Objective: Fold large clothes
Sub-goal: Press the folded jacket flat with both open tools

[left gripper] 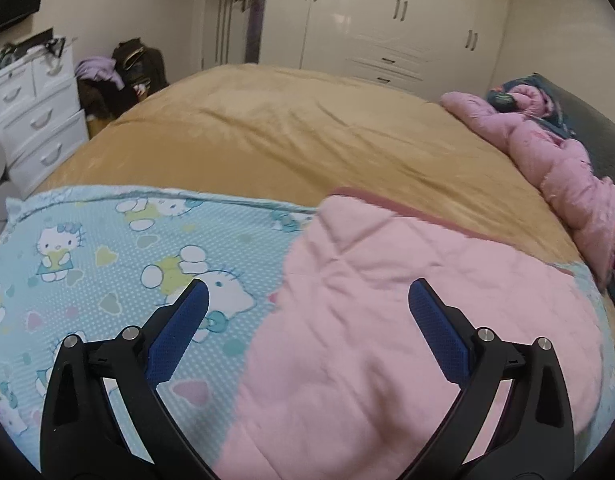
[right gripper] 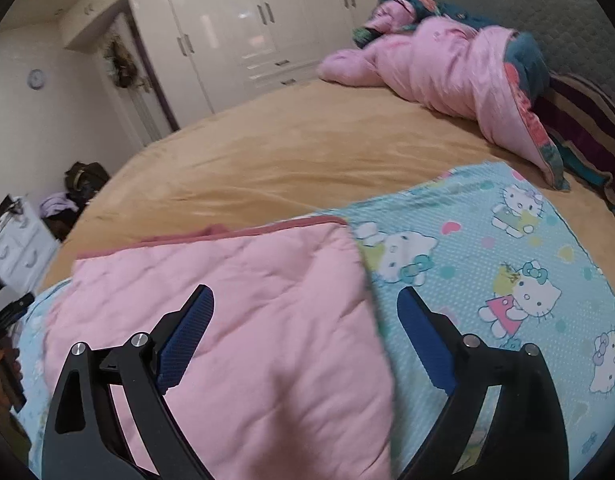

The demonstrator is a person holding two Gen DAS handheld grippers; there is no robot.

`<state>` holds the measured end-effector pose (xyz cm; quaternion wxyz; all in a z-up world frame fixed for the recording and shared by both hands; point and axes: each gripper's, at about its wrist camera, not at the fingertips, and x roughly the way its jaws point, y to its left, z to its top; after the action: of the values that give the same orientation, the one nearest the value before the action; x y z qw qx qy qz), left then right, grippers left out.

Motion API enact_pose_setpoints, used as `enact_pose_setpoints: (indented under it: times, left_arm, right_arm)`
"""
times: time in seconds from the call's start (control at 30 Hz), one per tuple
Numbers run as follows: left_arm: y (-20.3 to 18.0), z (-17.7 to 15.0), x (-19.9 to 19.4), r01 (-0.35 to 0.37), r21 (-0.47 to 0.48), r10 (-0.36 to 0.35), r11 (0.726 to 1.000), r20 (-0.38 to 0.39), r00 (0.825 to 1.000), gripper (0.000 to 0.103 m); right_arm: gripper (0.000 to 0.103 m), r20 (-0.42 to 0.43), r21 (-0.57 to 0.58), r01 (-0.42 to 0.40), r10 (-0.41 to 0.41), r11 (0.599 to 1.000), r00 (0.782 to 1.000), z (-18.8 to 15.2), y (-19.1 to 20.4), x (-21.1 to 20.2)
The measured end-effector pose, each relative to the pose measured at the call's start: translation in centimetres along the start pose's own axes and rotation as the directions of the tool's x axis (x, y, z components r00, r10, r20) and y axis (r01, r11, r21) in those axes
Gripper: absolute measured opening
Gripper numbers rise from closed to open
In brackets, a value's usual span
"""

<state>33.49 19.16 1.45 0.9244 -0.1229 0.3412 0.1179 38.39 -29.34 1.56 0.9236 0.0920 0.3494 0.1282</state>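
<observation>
A quilt lies on the bed with its light-blue cartoon-cat side (left gripper: 107,264) up and its pink quilted underside (left gripper: 367,320) folded over the middle. My left gripper (left gripper: 307,300) is open and empty above the edge where pink meets blue. In the right wrist view the pink flap (right gripper: 247,312) lies left and the blue printed side (right gripper: 487,264) right. My right gripper (right gripper: 305,308) is open and empty above the flap's right edge.
The bed has a tan cover (left gripper: 287,132). A bunched pink duvet (right gripper: 447,68) and pillows lie by the grey headboard (right gripper: 547,16). A white drawer unit (left gripper: 35,112) and a clothes pile (left gripper: 119,72) stand beside the bed. White wardrobes (left gripper: 387,20) line the far wall.
</observation>
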Motion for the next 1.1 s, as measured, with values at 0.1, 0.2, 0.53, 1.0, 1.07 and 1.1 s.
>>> enact_pose_setpoints:
  times: [0.1,0.2,0.53,1.0,1.07,1.1]
  left_arm:
    - [-2.5,-0.6,-1.3,0.039,0.043,-0.039,0.998,0.004,0.999,0.094]
    - [-5.3,-2.1,-1.7,0.085,0.1,-0.083,0.991,-0.025,0.996,0.094]
    - [-11.7,-7.9,3.0,0.13,0.225,-0.085,0.966,-0.201,0.976,0.095]
    - [-11.3,-10.2,5.3,0.141,0.172,-0.105,0.975,-0.203,0.974,0.095]
    - [-11.4,-9.9,4.6,0.14,0.18,-0.104,0.974,-0.196,0.975,0.095]
    - [-11.7,-9.6,4.1,0.136,0.191,-0.1,0.972,-0.189,0.977,0.095]
  right_arm:
    - [0.093,-0.001,-0.064,-0.043,0.043,0.997,0.999,-0.9,2.9,-1.2]
    - [0.093,-0.049,-0.137,-0.08,0.074,0.987,0.996,-2.0,5.8,-0.6]
    - [0.098,-0.265,-0.254,-0.059,-0.011,0.966,0.964,-5.9,11.2,5.6]
    - [0.099,-0.287,-0.22,-0.028,-0.037,0.975,0.957,-8.6,10.8,9.5]
    - [0.099,-0.302,-0.208,-0.032,-0.033,0.978,0.953,-7.9,10.7,8.9]
    - [0.099,-0.304,-0.198,-0.036,-0.027,0.98,0.952,-7.5,10.6,8.3]
